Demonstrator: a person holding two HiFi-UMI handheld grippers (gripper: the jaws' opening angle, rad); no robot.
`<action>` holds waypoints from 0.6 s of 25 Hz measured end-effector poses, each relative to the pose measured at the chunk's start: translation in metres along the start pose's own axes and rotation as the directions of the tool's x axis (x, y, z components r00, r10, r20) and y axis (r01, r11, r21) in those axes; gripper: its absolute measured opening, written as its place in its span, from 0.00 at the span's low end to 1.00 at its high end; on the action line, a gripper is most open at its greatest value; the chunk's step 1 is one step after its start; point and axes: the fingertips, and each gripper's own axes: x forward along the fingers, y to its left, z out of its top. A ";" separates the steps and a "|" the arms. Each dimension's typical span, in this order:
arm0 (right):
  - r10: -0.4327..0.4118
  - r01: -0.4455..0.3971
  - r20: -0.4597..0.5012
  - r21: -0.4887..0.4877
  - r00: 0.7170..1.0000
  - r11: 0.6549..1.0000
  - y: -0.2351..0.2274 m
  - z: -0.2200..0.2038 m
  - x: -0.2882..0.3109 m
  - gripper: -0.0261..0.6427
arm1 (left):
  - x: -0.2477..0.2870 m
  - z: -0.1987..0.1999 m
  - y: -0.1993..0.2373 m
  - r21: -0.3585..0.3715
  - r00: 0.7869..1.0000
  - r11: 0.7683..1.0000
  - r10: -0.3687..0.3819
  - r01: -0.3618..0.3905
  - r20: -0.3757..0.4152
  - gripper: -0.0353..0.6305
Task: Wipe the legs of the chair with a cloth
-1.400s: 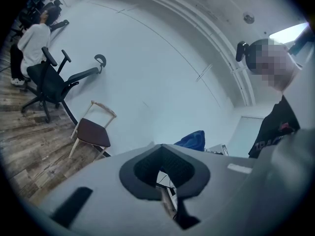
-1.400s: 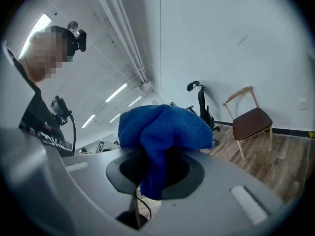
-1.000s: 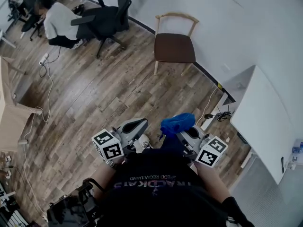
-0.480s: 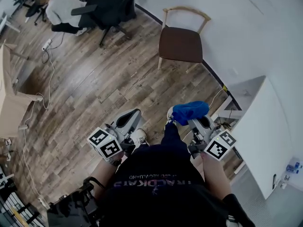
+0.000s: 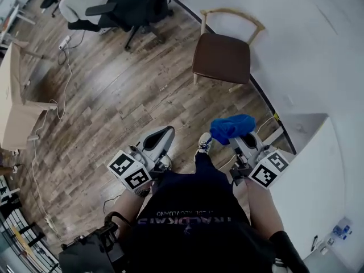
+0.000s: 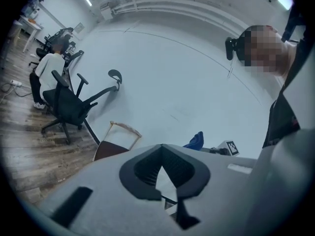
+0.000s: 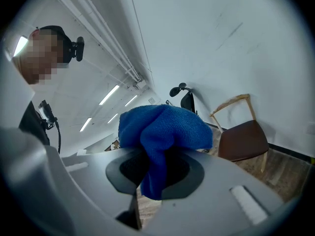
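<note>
— How far along is the wiping?

— By my reading, it has not begun. The chair [image 5: 222, 57] stands at the far side of the wooden floor [image 5: 114, 107], close against the white wall [image 5: 307, 50], and both grippers are well apart from it, near the person's body. No leg has the cloth on it.

— Where is the cloth?

— The blue cloth [image 5: 232, 127] is pinched in the right gripper [image 5: 243, 144]. In the right gripper view one fold runs down between the jaws and the bunched bulk swells out past the tips.

— And the other one?

— The left gripper [image 5: 162, 136] has its jaws drawn narrow with nothing between them. It points toward the far side, level with the right one.

— Which way does the chair face?

— Its curved backrest is on the far side and the brown seat opens toward the near side, roughly at the person. Two front legs [image 5: 195, 78] show below the seat edge; the rear ones are mostly hidden. The legs run upright from seat to floor, so wiping would likely go along that vertical line.

— What is left?

— Everything: the approach, then every leg.
</note>
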 end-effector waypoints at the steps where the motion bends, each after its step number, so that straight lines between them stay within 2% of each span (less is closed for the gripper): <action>1: 0.006 -0.006 -0.010 0.001 1.000 1.000 -0.009 0.004 0.000 0.14 | 0.009 0.001 -0.002 0.022 1.000 1.000 0.008 -0.008 0.003 0.05; 6: 0.031 -0.031 -0.048 0.002 0.998 1.000 -0.050 0.020 0.003 0.14 | 0.042 0.001 -0.004 0.130 0.999 0.991 0.043 -0.043 0.003 0.05; 11: 0.028 -0.028 -0.046 -0.006 0.999 1.000 -0.073 0.028 0.005 0.14 | 0.056 -0.005 0.001 0.177 0.998 0.983 0.056 -0.051 -0.022 0.05; 15: 0.009 -0.009 -0.039 -0.009 0.999 1.000 -0.080 0.028 0.010 0.14 | 0.060 -0.006 0.008 0.224 0.998 0.974 0.036 -0.025 -0.045 0.05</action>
